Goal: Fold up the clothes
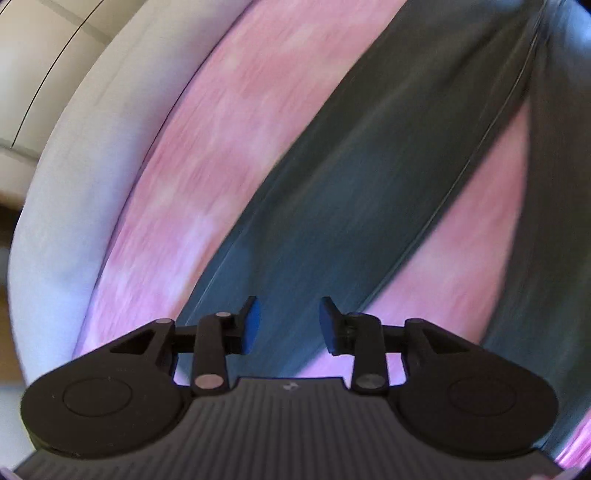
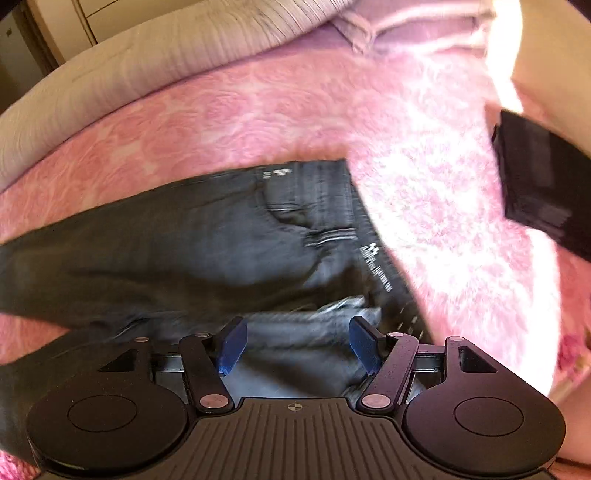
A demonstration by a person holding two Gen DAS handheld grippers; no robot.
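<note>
Dark grey jeans [image 2: 207, 240] lie spread on a pink floral bedspread [image 2: 258, 118], waistband toward the right, legs running off to the left. In the right wrist view my right gripper [image 2: 297, 345] is open just above the waist area, with a paler inner part of the jeans between its blue pads [image 2: 231, 345]. In the left wrist view a leg of the jeans [image 1: 354, 192] runs diagonally across the blurred picture. My left gripper [image 1: 290, 325] is open over that leg, nothing between its fingers.
A pale cream quilted bed edge [image 2: 110, 74] borders the bedspread at the far side, with wooden furniture [image 2: 48, 26] behind. A black box-like object [image 2: 539, 184] shows at the right. Bright sunlight washes out the bedspread on the right [image 2: 461, 221].
</note>
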